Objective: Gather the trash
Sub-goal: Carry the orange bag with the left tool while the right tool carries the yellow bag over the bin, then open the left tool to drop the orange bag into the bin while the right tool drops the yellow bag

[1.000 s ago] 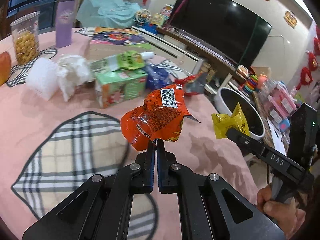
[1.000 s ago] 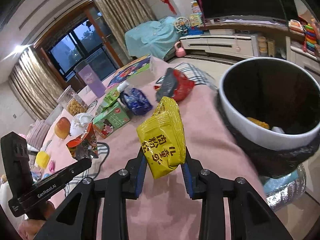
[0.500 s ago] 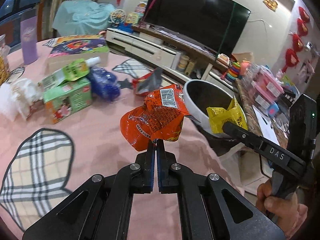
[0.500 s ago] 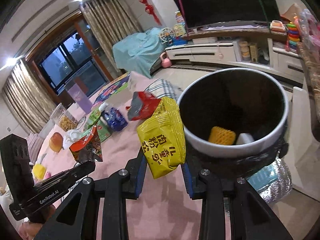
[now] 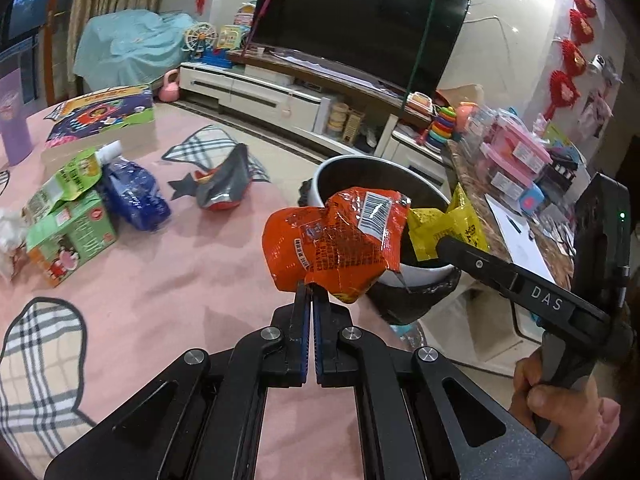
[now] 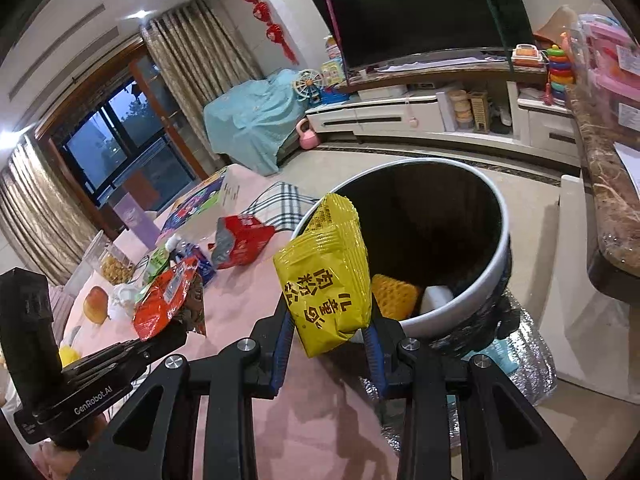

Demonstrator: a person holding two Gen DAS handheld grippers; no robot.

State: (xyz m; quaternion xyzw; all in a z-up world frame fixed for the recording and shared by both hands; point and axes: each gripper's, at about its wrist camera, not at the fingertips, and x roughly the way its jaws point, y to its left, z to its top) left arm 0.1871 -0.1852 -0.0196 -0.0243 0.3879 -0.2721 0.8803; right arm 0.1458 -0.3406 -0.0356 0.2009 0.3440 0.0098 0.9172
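My left gripper is shut on the lower edge of a crumpled orange snack wrapper, held above the pink tablecloth just short of the bin. The white-rimmed trash bin with a black liner stands past the table's edge. My right gripper is shut on a yellow packet that hangs at the bin's near rim. Inside the bin lie a yellow foam net and a white piece. The right wrist view shows the left gripper with the orange wrapper to the left.
On the table behind lie a red and silver bag, a crushed blue bottle, a green carton, a puzzle box and a purple cup. A marble counter stands right of the bin. Silver foil lies under it.
Both grippers have carried their packets across the table toward the bin, which now sits much closer in both views. Neither grip has changed.
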